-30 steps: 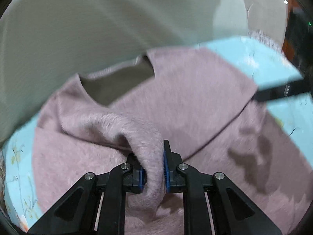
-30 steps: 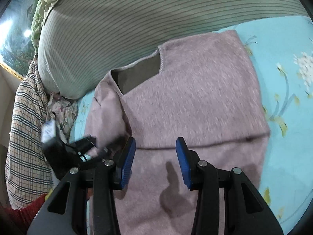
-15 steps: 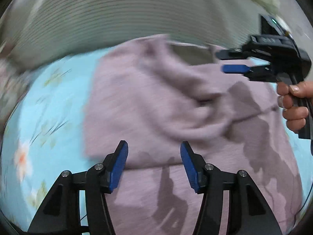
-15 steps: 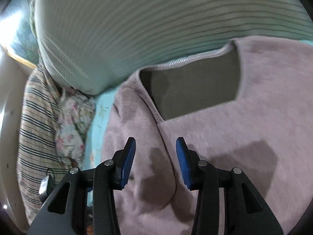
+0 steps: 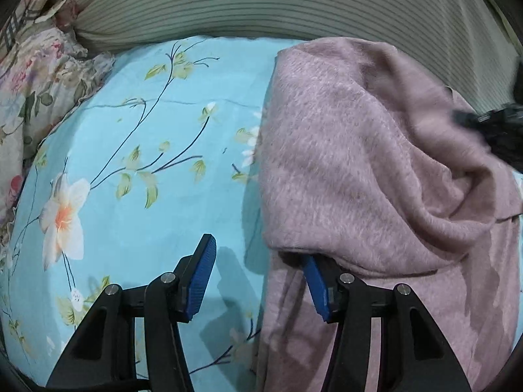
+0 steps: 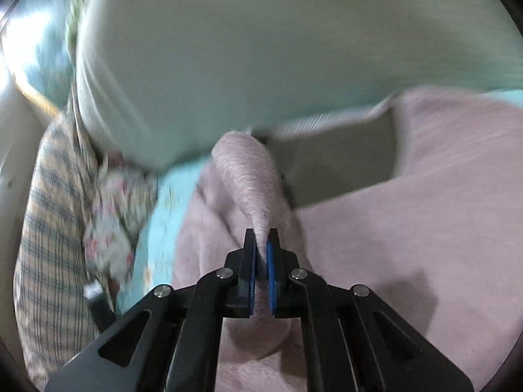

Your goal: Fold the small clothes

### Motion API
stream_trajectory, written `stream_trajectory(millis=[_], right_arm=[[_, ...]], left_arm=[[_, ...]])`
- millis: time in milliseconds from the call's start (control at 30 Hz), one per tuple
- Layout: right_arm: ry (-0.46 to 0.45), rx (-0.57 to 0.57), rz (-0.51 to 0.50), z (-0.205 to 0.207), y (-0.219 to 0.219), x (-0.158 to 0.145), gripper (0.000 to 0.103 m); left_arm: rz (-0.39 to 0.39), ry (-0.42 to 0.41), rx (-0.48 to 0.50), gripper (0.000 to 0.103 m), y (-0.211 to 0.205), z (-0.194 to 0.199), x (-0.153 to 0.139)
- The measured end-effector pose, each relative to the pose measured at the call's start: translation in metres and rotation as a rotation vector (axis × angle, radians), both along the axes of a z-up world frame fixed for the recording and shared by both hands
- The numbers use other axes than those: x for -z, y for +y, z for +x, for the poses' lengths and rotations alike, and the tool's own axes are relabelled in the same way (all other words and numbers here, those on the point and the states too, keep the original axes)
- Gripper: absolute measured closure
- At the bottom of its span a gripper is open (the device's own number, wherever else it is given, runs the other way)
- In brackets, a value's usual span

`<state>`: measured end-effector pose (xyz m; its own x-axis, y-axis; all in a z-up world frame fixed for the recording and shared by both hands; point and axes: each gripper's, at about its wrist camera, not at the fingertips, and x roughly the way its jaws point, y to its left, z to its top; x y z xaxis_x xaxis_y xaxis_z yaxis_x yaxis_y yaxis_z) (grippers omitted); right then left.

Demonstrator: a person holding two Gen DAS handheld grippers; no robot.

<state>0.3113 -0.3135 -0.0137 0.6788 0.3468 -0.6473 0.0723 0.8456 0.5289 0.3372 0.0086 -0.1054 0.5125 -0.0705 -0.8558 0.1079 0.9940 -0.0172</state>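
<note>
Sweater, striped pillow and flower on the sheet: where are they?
sweater (image 5: 359, 163), left wrist view, on its folded top layer
striped pillow (image 5: 261, 3), left wrist view, on its front face
flower (image 5: 62, 215), left wrist view, on its orange centre

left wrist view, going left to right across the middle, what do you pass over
floral quilt → blue flowered bedsheet → pink fuzzy sweater → right gripper, blurred at the right edge

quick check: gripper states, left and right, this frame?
Left gripper: open, holding nothing; its right finger sits under a fold of the pink sweater.
Right gripper: closed, pinching a raised fold of the pink sweater.
</note>
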Motion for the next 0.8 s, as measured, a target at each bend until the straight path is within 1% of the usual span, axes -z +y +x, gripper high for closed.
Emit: stream_trajectory(millis=[33, 100, 133, 167, 200, 233, 300, 333, 400, 500, 567, 600, 700, 733, 767, 800], right_arm=[[-0.019, 0.066, -0.014, -0.012, -0.014, -0.010, 0.096], [-0.015, 0.188, -0.043, -0.033, -0.037, -0.018, 0.096], [0.012, 0.244, -0.067, -0.040, -0.047, -0.016, 0.096], [0.037, 0.276, -0.084, -0.044, -0.053, -0.013, 0.092], [0.074, 0.301, -0.094, -0.046, -0.060, -0.007, 0.091], [0.114, 0.311, -0.076, -0.048, -0.068, 0.001, 0.091], [0.133, 0.325, -0.028, -0.055, -0.081, 0.010, 0.091], [0.127, 0.340, -0.039, -0.062, -0.087, 0.010, 0.091], [0.112, 0.366, -0.064, -0.073, -0.099, 0.007, 0.084], [0.102, 0.400, -0.066, -0.091, -0.124, 0.003, 0.083], [0.105, 0.406, -0.069, -0.094, -0.138, 0.001, 0.083], [0.100, 0.405, -0.065, -0.096, -0.145, 0.000, 0.083], [0.072, 0.390, -0.078, -0.100, -0.159, -0.007, 0.082], [0.058, 0.384, -0.087, -0.099, -0.163, -0.009, 0.081], [0.052, 0.378, -0.091, -0.100, -0.166, -0.010, 0.072], [0.048, 0.371, -0.097, -0.097, -0.167, -0.010, 0.059]], left_arm=[[-0.004, -0.001, -0.002, 0.049, -0.001, 0.001, 0.000], [-0.010, 0.002, -0.002, 0.049, -0.005, 0.006, 0.001], [-0.016, 0.003, -0.001, 0.049, -0.007, 0.007, 0.002], [-0.015, 0.003, -0.001, 0.050, -0.009, 0.008, 0.002], [-0.011, 0.006, -0.002, 0.050, -0.012, 0.010, 0.003], [-0.007, 0.007, -0.002, 0.051, -0.015, 0.010, 0.003], [0.009, 0.011, -0.015, 0.052, -0.020, 0.013, 0.004], [0.018, 0.016, -0.032, 0.052, -0.021, 0.015, 0.005], [0.009, 0.020, -0.062, 0.052, -0.019, 0.018, 0.004], [0.001, 0.024, -0.090, 0.052, -0.010, 0.015, 0.005], [0.019, 0.040, -0.108, 0.052, -0.001, 0.013, 0.008], [0.017, 0.050, -0.107, 0.052, 0.003, 0.012, 0.009], [-0.031, 0.068, -0.106, 0.052, 0.019, 0.005, 0.005], [-0.058, 0.064, -0.100, 0.053, 0.024, 0.003, 0.000], [-0.080, 0.051, -0.097, 0.053, 0.027, 0.003, -0.006], [-0.100, 0.035, -0.095, 0.053, 0.029, 0.004, -0.013]])
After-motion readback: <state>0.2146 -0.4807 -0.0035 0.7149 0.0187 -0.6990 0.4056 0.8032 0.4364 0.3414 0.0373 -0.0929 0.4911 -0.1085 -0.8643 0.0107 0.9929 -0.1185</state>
